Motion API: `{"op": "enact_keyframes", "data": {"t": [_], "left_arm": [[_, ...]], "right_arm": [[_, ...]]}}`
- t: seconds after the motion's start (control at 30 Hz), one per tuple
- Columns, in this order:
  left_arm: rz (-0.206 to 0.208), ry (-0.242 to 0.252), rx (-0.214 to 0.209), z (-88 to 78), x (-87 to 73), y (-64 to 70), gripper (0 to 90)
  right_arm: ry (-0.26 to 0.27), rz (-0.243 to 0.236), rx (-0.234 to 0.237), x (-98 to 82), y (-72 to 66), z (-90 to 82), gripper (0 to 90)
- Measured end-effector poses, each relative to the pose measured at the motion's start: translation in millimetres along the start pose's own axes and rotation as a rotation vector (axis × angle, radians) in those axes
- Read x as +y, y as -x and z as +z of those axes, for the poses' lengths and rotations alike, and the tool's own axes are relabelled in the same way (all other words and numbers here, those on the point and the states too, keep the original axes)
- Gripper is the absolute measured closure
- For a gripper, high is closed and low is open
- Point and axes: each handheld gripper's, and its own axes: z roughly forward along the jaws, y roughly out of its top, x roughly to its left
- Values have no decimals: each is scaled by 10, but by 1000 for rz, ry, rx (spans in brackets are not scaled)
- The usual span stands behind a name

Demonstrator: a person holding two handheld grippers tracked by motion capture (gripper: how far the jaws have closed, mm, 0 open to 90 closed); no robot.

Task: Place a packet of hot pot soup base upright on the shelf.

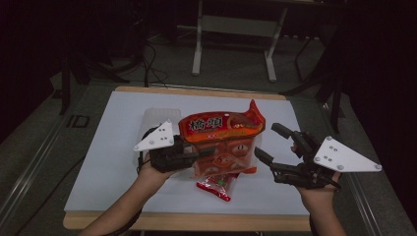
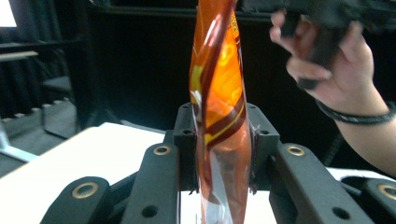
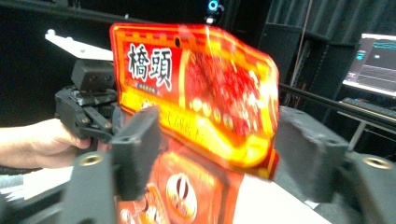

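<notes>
Your left gripper [image 1: 209,151] has the orange snack bag [image 1: 222,142] clamped by its left edge, fingers [image 2: 187,154] pressed flat against the film on both sides, and the bag stands upright above the counter [image 1: 108,162], printed face toward you. Your right gripper [image 1: 268,145] sits just beside the bag's right edge with its fingers [image 3: 135,154] spread wide, gripping nothing (the right gripper view puts the bag's face straight ahead between them).

Here is the risk as I read it: the bag hangs from one narrow pinch on slick film. In the left gripper view the bag twists and bows above the pinch, so its weight levers against that one spot. Tilt your left hand [image 1: 152,172] or jolt it and the film could slide out, dropping the bag onto the counter.

Below the bag lies a small red packet [image 1: 216,188], partly under the bag's lower edge (I cannot tell whether the two touch). If the bag slips, it likely lands on that packet and knocks it toward the near edge.

If you close the right fingers from here, watch the angle: the far top corner [image 1: 253,109] is curled up, and a careless bite could crumple the seal or crush the contents instead of catching the flat margin.
</notes>
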Motion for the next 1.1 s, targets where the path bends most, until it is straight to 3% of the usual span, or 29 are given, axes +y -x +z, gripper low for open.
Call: {"op": "enact_keyframes", "data": {"t": [0.13,0.17,0.2,0.23,0.27,0.3,0.4,0.43,0.47,0.5,0.53,0.63,1.1], "left_arm": [[3,24,44,-102,72,-75,717],[3,33,74,-161,106,-114,717],[3,33,74,-161,106,-114,717],[14,40,112,-221,133,-155,717],[14,40,112,-221,133,-155,717],[16,45,146,-281,151,-196,717],[6,62,174,-341,156,-251,717],[-4,78,209,-394,156,-302,717],[-4,78,209,-394,156,-302,717],[-6,88,243,-441,155,-354,717],[-6,88,243,-441,155,-354,717],[-6,100,295,-514,144,-451,717],[-22,126,417,-687,81,-776,717]], "right_arm": [[5,29,19,-72,32,12,147],[4,36,16,-85,38,11,144],[4,36,16,-85,38,11,144],[6,47,18,-111,53,3,136],[6,47,18,-111,53,3,136],[5,55,7,-135,68,-8,133],[9,65,5,-169,87,-20,123],[-13,55,-4,-197,96,-29,119],[-13,55,-4,-197,96,-29,119],[-29,57,-18,-233,102,-33,122],[-41,56,-18,-253,108,-32,124],[-64,39,-43,-317,113,-36,129],[-103,56,-113,-514,223,-106,131]]}}
